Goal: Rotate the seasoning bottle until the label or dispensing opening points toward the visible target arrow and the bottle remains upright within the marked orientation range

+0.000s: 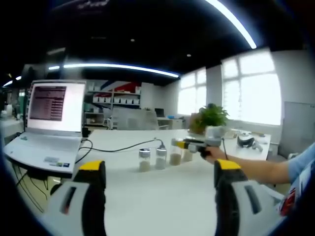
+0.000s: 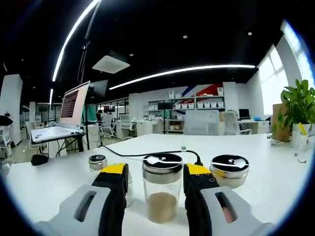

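Left gripper [image 1: 160, 172] hovers agape; right gripper [image 2: 155, 179] jaws bracket something.

Your right gripper [image 2: 155, 184] straddles the seasoning bottle [image 2: 162, 187] on the table [image 2: 275, 162]. A second bottle [image 2: 229, 170] stands just right, a third [image 2: 97, 162] left. The laptop [image 2: 66, 118] sits far left, the plant [image 2: 299, 110] far right.

Laptop [image 1: 49, 125] screen text too blurred to read in the left gripper view; at 9 o'clock in the right gripper view, laptop [image 2: 66, 118] seen edge-on, text likewise illegible. Seasoning bottle [image 2: 162, 187] flanks hidden behind yellow-tipped jaws, so contact impossible to judge; no label legible. Neighbouring jar [image 2: 229, 171] at 3 o'clock half covered by one jaw. Right gripper [image 1: 189, 144] small and blurred at 2 o'clock, tips lost against the jars [image 1: 160, 158]. Sleeve [image 1: 301, 164] cut off at 4 o'clock.
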### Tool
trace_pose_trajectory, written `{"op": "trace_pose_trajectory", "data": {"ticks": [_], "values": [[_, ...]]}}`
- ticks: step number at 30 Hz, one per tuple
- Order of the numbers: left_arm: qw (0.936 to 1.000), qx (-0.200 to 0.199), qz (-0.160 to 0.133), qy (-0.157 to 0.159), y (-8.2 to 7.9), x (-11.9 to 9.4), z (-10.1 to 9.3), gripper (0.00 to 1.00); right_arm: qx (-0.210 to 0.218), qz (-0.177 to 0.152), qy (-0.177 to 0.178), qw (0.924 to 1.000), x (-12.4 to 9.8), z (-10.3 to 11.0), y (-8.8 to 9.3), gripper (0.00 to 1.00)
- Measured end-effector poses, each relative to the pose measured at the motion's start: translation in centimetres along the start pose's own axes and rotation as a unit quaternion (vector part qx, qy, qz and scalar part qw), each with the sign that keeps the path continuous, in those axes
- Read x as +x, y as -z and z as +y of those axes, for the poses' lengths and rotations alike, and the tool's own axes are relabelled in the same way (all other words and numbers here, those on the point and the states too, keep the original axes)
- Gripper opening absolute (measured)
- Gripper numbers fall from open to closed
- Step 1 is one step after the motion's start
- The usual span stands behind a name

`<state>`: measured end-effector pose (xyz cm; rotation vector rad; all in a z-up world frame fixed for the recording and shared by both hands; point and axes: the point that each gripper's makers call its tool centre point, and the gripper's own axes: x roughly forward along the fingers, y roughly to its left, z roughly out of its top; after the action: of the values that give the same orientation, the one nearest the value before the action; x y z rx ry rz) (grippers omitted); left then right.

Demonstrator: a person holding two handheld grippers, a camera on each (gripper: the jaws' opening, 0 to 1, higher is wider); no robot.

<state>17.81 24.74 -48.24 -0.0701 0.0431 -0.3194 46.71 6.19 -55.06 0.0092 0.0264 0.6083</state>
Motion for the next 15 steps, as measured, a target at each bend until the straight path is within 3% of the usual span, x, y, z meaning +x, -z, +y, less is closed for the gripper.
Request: {"op": "trace_pose_trajectory", "data": {"ticks": [7, 15], "values": [[1.0000, -0.003, -0.002, -0.003, -0.1, 0.0, 0.5, 0.96, -0.004, 0.001, 0.023, 0.9997, 1.0, -1.1, 0.4, 0.39], [1.0000, -0.002, -0.005, -0.005, -0.3, -0.1, 0.6, 0.96, -0.015, -0.001, 0.015, 0.9998, 1.6, -0.9, 0.5, 0.36]]}}
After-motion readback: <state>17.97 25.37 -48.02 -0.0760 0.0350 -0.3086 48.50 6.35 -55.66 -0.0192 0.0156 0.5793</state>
